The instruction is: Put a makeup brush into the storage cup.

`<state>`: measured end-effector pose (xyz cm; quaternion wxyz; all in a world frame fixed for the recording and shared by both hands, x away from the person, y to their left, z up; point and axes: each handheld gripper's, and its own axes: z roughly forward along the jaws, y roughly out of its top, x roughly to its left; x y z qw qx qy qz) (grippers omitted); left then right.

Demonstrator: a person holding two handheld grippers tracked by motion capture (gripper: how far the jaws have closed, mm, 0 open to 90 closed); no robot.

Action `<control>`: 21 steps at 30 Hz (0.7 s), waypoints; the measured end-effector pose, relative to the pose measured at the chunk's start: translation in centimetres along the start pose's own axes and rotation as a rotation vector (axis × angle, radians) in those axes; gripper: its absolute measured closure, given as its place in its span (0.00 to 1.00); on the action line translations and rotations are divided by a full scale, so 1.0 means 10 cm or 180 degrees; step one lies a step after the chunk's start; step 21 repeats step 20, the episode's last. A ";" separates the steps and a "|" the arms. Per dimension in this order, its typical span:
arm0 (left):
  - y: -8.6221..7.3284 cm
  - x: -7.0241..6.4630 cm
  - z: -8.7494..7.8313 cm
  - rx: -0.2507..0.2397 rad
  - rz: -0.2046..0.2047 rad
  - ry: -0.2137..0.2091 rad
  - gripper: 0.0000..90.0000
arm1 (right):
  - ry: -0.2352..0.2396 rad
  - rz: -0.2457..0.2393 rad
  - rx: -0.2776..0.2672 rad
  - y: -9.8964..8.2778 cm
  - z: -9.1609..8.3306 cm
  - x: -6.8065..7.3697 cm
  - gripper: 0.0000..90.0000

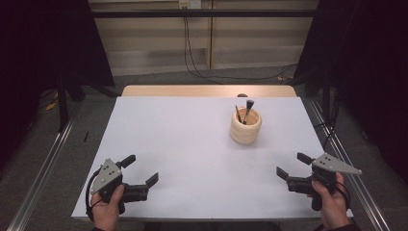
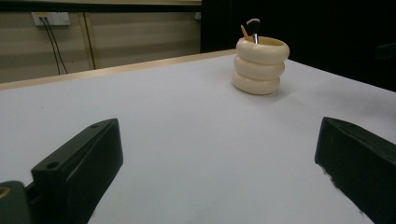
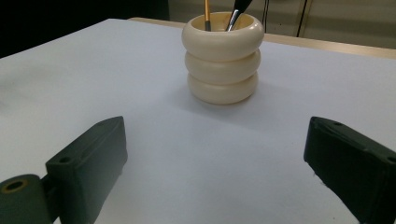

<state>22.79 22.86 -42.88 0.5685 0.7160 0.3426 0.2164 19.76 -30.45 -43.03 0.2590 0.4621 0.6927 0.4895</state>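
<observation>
Left gripper (image 1: 142, 170) at the near left of the table (image 1: 192, 144): jaws spread wide, holding nothing. Right gripper (image 1: 291, 165) at the near right: jaws likewise wide apart, nothing between them. Farther back, right of centre, a cream ribbed cup (image 1: 246, 127) stands upright, well apart from both, with two brushes (image 1: 248, 109) inside.

- The high view looks down and forward from above the person's side of the white table (image 1: 192, 144).
- The left gripper view sits low, facing the cream holder (image 2: 260, 65) at 1 o'clock.
- The right gripper view sits low and nearer, with the holder (image 3: 222, 56) at 12 o'clock.
- All three views share the holder (image 1: 246, 126).
</observation>
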 end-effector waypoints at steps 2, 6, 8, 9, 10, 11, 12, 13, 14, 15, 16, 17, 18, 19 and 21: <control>0.00 0.01 -0.01 -0.0007 -0.0014 0.0011 0.01 | -0.0025 0.0027 -0.0022 -0.02 -0.03 0.01 0.06; 0.00 0.01 -0.03 -0.0012 -0.0015 0.0028 0.01 | -0.0026 0.0066 -0.0088 -0.11 -0.09 -0.01 0.05; 0.00 0.01 -0.03 -0.0039 -0.0026 0.0029 0.01 | -0.0056 0.0063 -0.0091 -0.13 -0.10 -0.01 0.05; 0.00 0.02 -0.03 -0.0045 -0.0012 0.0019 0.01 | -0.0048 0.0062 -0.0083 -0.15 -0.11 -0.01 0.05; 0.00 0.02 -0.03 -0.0032 -0.0006 0.0022 0.01 | -0.0062 0.0065 -0.0080 -0.15 -0.11 -0.01 0.05; 0.00 0.03 -0.03 -0.0034 -0.0016 0.0021 0.01 | -0.0058 0.0079 -0.0092 -0.15 -0.10 -0.01 0.04; 0.00 0.03 -0.03 -0.0030 -0.0014 0.0026 0.01 | -0.0063 0.0071 -0.0109 -0.15 -0.10 -0.02 0.04; 0.00 0.03 -0.03 -0.0021 -0.0025 0.0036 0.01 | -0.0065 0.0048 -0.0101 -0.15 -0.10 -0.02 0.04; 0.00 0.04 -0.02 -0.0015 -0.0027 0.0037 0.01 | -0.0043 0.0075 -0.0112 -0.15 -0.10 -0.01 0.04; 0.00 0.05 -0.02 -0.0007 -0.0028 0.0041 0.01 | -0.0033 0.0054 -0.0103 -0.15 -0.09 -0.01 0.03; 0.00 0.05 -0.01 -0.0008 -0.0018 0.0024 0.01 | -0.0032 0.0019 -0.0093 -0.15 -0.09 -0.01 0.03; 0.00 0.05 -0.01 0.0002 -0.0011 0.0015 0.01 | -0.0018 0.0041 -0.0102 -0.15 -0.08 0.00 0.03; 0.00 0.05 -0.01 0.0003 -0.0012 0.0009 0.01 | -0.0012 0.0001 -0.0075 -0.15 -0.08 -0.01 0.03; 0.00 0.04 -0.01 0.0000 -0.0001 0.0010 0.01 | -0.0012 -0.0002 -0.0076 -0.15 -0.07 0.00 0.03; 0.00 0.04 -0.01 0.0006 -0.0004 0.0002 0.01 | -0.0014 0.0020 -0.0078 -0.15 -0.07 0.00 0.03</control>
